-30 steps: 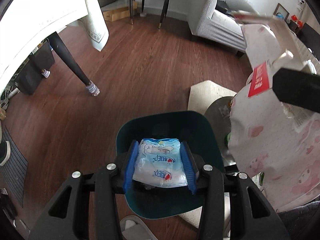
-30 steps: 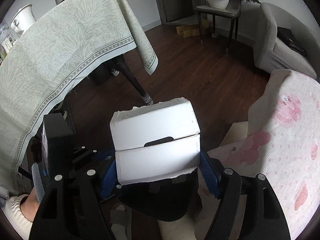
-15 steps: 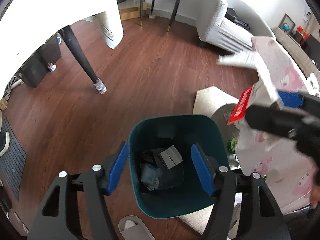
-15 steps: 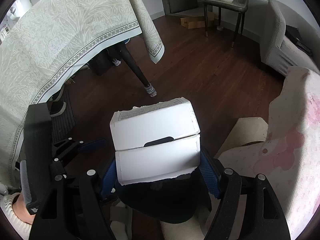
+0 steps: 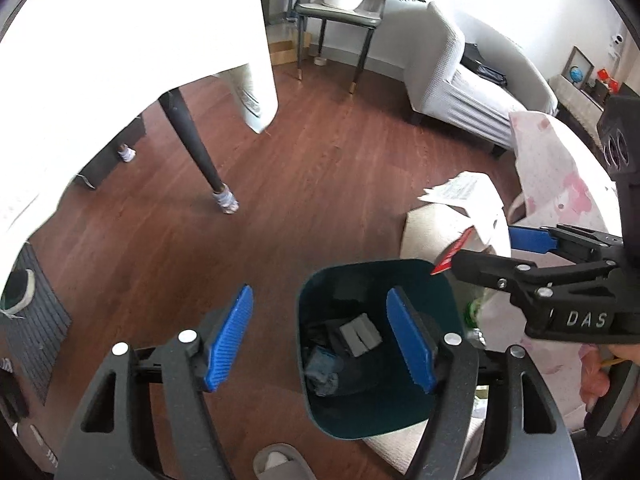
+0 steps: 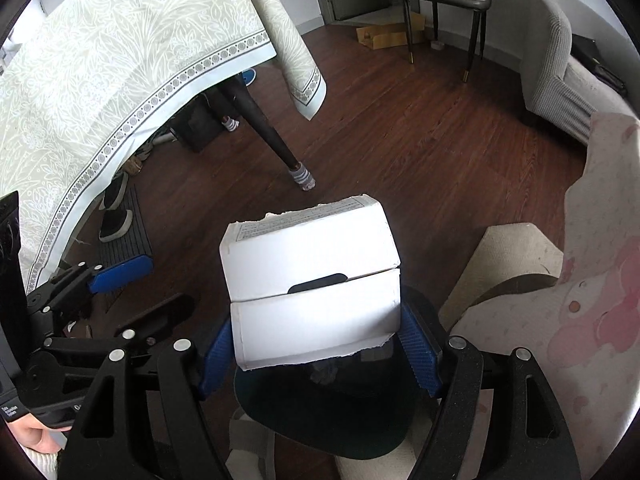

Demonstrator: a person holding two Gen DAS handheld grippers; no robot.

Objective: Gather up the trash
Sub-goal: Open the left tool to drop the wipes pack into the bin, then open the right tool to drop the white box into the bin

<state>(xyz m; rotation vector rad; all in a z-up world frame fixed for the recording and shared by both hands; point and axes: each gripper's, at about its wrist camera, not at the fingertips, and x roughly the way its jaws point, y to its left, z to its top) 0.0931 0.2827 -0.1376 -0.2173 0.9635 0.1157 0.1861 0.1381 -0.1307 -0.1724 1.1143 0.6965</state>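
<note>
Gone from between the left gripper's point(image 5: 320, 340) blue ribbed pads is the blue-and-white plastic packet it pinched 1 second back; that claw now hangs released and empty, jaws wide, above the near-left rim of the dark teal plastic trash bin point(image 5: 432, 280) point(image 6: 320, 436). Inside the bin lie a crumpled pale-blue wad point(image 5: 322, 368), 2 small grey blocks point(image 5: 360, 336) side by side and dark scraps, all on its floor. The right gripper point(image 6: 320, 344) point(image 5: 496, 240) stays clenched on a white cardboard box point(image 6: 312, 292) point(image 5: 468, 204) with torn, ragged edges, a thumb-slot cutout in its front flap and fine print along its top edge, too small to read; a red strip point(image 5: 452, 254) shows on its side in the left wrist view. The box hangs over the far-right rim of the bin. White letters "DAS" point(image 5: 586, 319) are readable on the right gripper's black body. Beside the bin, a pink-and-white patterned cloth point(image 6: 592, 320) drapes over something at the right, with a beige corrugated cardboard piece point(image 6: 516, 256) by it. Dark wood-grain floorboards point(image 5: 320, 184) run beneath; a pale leaf-patterned tablecloth point(image 6: 120, 60) with a dotted border hangs at the left over a black table leg point(image 6: 264, 128) wearing a striped sock.
</note>
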